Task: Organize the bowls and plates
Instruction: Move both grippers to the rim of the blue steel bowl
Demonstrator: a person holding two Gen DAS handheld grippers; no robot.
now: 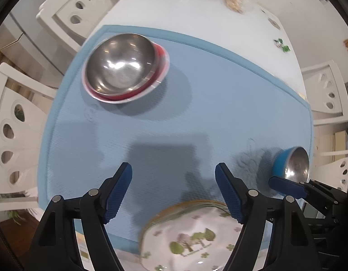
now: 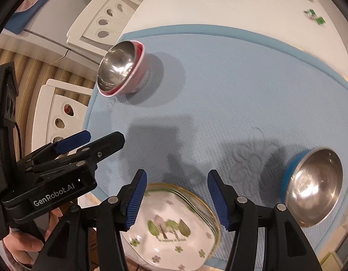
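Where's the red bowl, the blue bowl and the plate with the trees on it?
red bowl (image 1: 161, 56), left wrist view: its red outer wall beside the steel bowl.
blue bowl (image 2: 290, 169), right wrist view: its blue outer side.
tree plate (image 2: 171, 225), right wrist view: the painted trees in its middle.

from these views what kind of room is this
Probably a home dining area: white dining chairs stand around a white table with a blue mat, and what looks like a fridge stands behind them.
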